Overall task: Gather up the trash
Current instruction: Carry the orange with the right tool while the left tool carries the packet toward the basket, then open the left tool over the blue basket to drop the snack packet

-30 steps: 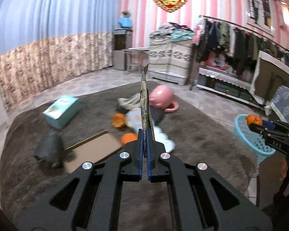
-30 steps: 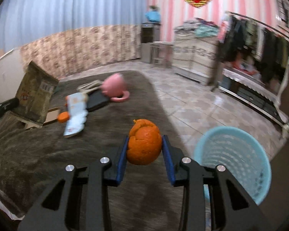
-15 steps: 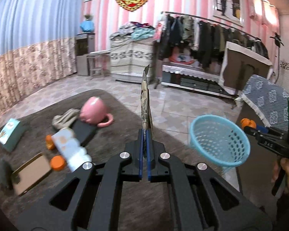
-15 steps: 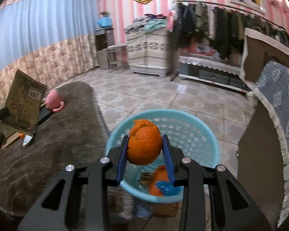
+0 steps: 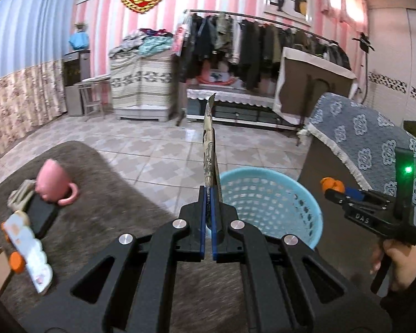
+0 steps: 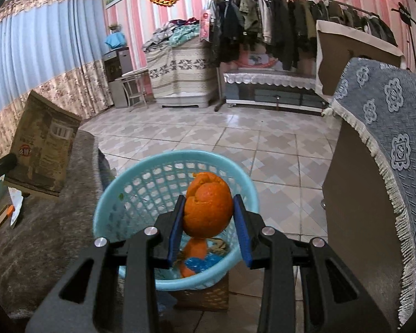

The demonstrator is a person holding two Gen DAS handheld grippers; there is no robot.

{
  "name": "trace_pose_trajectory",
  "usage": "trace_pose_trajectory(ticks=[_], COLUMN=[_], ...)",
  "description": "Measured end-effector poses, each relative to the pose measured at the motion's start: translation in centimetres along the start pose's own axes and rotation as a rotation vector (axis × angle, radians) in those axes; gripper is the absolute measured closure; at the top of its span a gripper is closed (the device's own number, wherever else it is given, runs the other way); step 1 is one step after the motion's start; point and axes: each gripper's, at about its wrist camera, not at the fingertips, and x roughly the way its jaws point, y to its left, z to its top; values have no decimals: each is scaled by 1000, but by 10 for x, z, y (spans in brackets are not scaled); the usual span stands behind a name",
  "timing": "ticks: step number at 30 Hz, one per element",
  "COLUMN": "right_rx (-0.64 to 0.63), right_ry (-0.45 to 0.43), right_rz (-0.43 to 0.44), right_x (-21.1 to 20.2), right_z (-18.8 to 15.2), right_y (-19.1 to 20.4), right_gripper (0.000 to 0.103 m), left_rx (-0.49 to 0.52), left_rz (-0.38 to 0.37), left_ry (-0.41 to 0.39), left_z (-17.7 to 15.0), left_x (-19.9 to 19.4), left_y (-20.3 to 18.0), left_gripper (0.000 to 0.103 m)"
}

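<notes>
Right gripper (image 6: 209, 227): clenched on an orange peel (image 6: 208, 208), held between the blue pads directly above the mouth of the blue basket (image 6: 108, 208). Basket contents, seen below the jaws: a further orange piece and a blue wrapper, so part of the collecting is judged done. Left gripper (image 5: 208, 222): closed flat on a printed paper bag (image 5: 209, 149), held edge-on and upright, with the basket just ahead and slightly to its right. Both held items are judged ready for release; the peel is already over the opening, while the bag is not yet past the near rim. Remaining, on the brown rug (image 5: 111, 194) to the left of the left gripper: a pale wrapper (image 5: 30, 252), small orange pieces (image 5: 15, 260), a pink mug (image 5: 54, 181), a dark flat object under it and a cardboard piece at the frame edge; which of these count as trash cannot be told. Clearances: open tiled floor (image 6: 263, 144) beyond the basket; a cloth-covered cabinet (image 6: 374, 166) close on the right of the right gripper, limiting sideways room there.
</notes>
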Motion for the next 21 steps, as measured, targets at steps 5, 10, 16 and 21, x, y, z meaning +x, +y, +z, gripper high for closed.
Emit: trace_pose_trajectory(ticks=[5,10,16,21], right_rx=[21,2,-2,-26], right_ry=[1,-7,2,6], right_rz=[-14,-36,-36,-44], right_x=[7,11,14,15], right_z=[-1,-2,-3,-4], right_y=[-10,-12,-9,0], right_gripper=[68,68,68,68], left_rx=[19,41,51,42], left_rz=[-38,-47,-41,-19], left_ry=[26,67,114,127], left_z=[0,-6,-14,-16], left_x=[31,68,110,116], left_y=[-21,-34,-40,-26], left_gripper=[102,102,101,64])
